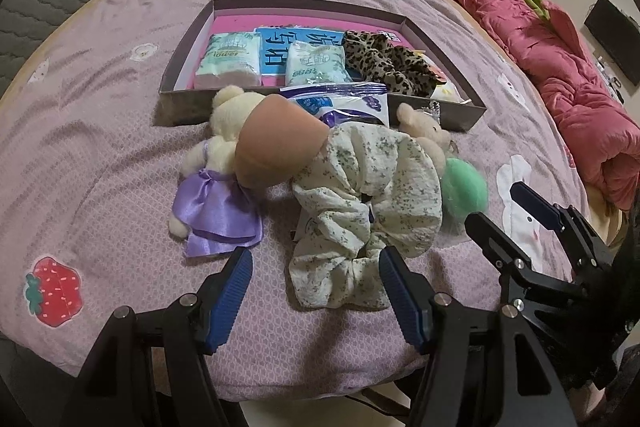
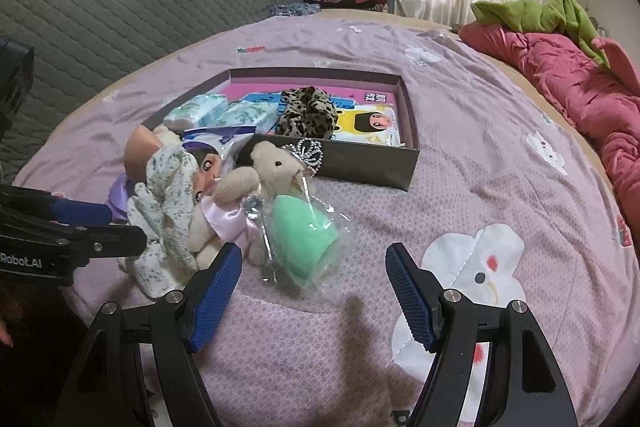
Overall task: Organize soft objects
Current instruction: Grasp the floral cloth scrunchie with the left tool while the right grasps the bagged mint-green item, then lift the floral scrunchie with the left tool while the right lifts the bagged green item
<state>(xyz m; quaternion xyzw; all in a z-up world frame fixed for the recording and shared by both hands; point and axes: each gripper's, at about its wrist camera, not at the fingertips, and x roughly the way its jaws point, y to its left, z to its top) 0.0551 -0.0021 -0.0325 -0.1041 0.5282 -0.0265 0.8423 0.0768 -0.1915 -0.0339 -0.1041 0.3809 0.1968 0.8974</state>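
Left gripper (image 1: pixel 316 291) gapes wide, empty, with the floral scrunchie (image 1: pixel 368 203) just off its right finger at one o'clock. Right gripper (image 2: pixel 314 291) also spread wide, holding nothing; the green sponge (image 2: pixel 308 239) in clear wrap lies at twelve o'clock, just ahead. The box (image 2: pixel 360 163) sits beyond on the bedspread (image 2: pixel 500 147).

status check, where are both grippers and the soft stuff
Left gripper open, over floral scrunchie. Right gripper open, near bagged green sponge. Box part filled; pile outside it. Nothing blocking.
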